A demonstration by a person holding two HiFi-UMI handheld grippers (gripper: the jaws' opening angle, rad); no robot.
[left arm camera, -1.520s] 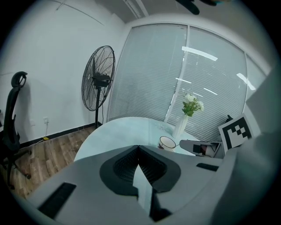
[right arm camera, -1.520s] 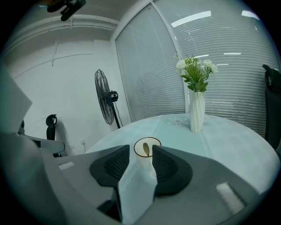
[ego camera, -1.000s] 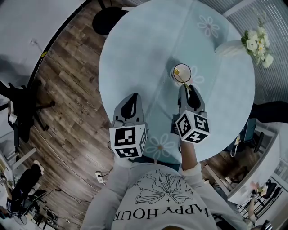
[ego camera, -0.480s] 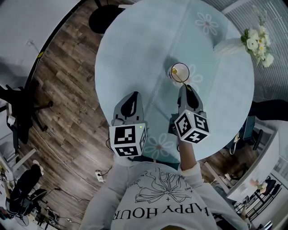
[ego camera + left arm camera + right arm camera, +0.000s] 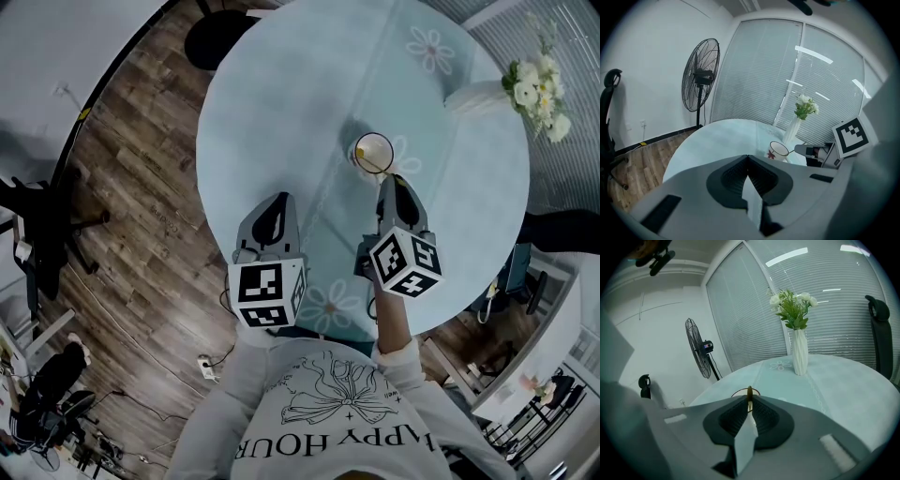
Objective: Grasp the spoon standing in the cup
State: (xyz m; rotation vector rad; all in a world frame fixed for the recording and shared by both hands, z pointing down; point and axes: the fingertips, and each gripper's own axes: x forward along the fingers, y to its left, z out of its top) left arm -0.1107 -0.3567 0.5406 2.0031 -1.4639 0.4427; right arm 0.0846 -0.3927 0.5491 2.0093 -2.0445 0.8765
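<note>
Closing its fingers, the right gripper takes the spoon by the upper end of its handle, which stands between the fingertips with no gap showing on either side. The spoon leans in the cup, which stands on the round bench just ahead of this gripper. A sound grip here likely calls for finishing the squeeze squarely across the thin handle and holding the gripper level, so that the cup is neither tipped nor dragged. The right gripper reaches forward low over the bench, fingers aimed at the cup's near rim. The left gripper hangs beside it, well apart from the cup, its fingers shut together on nothing.
</note>
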